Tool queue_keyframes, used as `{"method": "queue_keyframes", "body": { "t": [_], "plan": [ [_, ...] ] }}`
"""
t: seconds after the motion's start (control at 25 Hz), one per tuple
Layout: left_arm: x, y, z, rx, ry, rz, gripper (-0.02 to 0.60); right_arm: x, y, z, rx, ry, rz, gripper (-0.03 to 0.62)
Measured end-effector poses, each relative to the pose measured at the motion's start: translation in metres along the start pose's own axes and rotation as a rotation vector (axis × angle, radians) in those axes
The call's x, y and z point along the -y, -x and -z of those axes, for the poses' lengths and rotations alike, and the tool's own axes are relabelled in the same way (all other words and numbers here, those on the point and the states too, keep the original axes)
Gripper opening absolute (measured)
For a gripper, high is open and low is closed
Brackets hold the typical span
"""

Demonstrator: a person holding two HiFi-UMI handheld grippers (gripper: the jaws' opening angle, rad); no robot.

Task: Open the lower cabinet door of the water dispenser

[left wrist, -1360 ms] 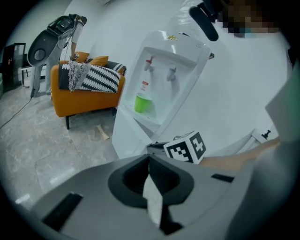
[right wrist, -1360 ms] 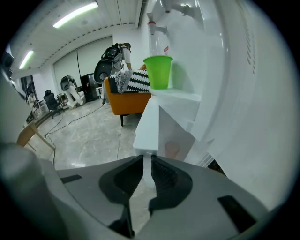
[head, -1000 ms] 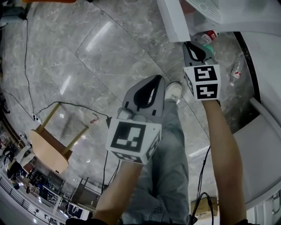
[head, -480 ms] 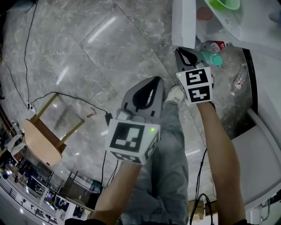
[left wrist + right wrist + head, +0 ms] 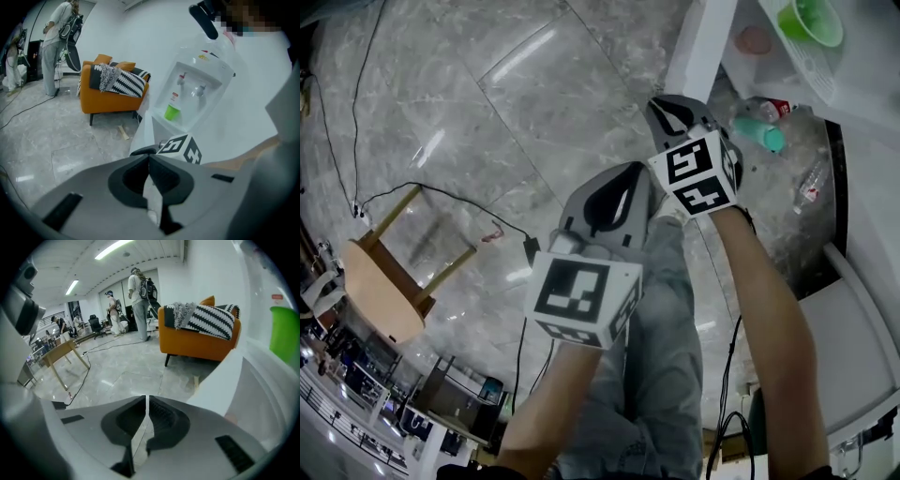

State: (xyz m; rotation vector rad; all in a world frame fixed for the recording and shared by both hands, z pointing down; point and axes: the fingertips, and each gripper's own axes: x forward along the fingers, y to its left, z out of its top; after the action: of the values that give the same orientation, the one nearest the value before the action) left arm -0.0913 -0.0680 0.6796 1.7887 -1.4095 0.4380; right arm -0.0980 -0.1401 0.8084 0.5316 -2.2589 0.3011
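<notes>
Head view: the right gripper [image 5: 668,106] – jaws pressed together, empty – hangs just beside the swung-open lower cabinet door [image 5: 697,49] of the water dispenser [image 5: 197,89]; the left gripper [image 5: 623,178] is likewise closed on nothing.

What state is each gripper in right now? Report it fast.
Left gripper: closed, jaws together, holding nothing.
Right gripper: closed, jaws together, holding nothing.

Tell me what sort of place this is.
Probably an open-plan office or lab hall with a break corner: a polished grey marble-tile floor, an orange upholstered armchair with striped cushions, a white water dispenser, and black office chairs at the far end.
</notes>
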Motion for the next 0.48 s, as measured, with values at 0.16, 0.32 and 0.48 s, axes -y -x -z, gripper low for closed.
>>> {"method": "queue_keyframes", "body": {
  "t": [0.16,0.32,0.48],
  "plan": [
    [-0.004,0.001,-0.001,0.003,0.006,-0.006,0.011,-0.010,-0.001,-0.014,0.021,0.015,-0.033,0.028],
    [-0.003,0.000,-0.005,0.010,0.008,-0.001,0.011,-0.020,0.009,0.006,-0.002,-0.007,-0.052,0.028],
    [-0.004,-0.003,-0.006,0.010,0.008,0.001,0.011,-0.011,0.016,0.037,-0.041,-0.074,-0.025,0.028]
  ]
}}
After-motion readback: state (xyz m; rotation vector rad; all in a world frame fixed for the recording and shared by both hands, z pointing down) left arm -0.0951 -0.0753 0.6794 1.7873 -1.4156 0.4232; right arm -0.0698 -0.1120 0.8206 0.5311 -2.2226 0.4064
